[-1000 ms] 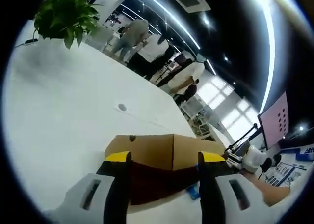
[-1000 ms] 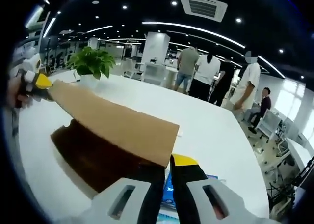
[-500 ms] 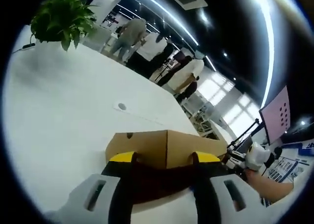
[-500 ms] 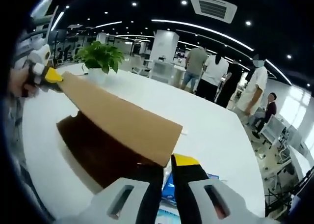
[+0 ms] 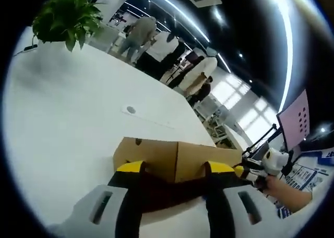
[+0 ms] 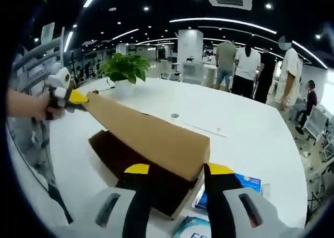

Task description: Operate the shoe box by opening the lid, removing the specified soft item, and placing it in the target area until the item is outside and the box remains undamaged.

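A brown cardboard shoe box lid (image 6: 151, 139) is tilted up over the dark brown box (image 6: 130, 162) on the white table (image 6: 255, 139). My left gripper (image 6: 73, 96) holds the lid's raised far end. In the left gripper view, my left gripper (image 5: 173, 168) has its jaws set wide on either side of the lid's corner (image 5: 175, 157). My right gripper (image 6: 177, 169) is open, with the lid's low near end between and above its jaws, untouched. The right gripper (image 5: 250, 171) also shows past the lid, in a hand. What lies inside the box is hidden.
A blue packet (image 6: 237, 186) lies beside the box near the right jaw. A potted plant (image 6: 125, 68) stands at the table's far side (image 5: 62, 19). Several people (image 6: 245, 66) stand beyond the table. A small round port (image 5: 130, 110) sits in the tabletop.
My right gripper's jaws have opened and let go of the lid's near corner. The left jaws closed in slightly a second ago and still hold the far end up.
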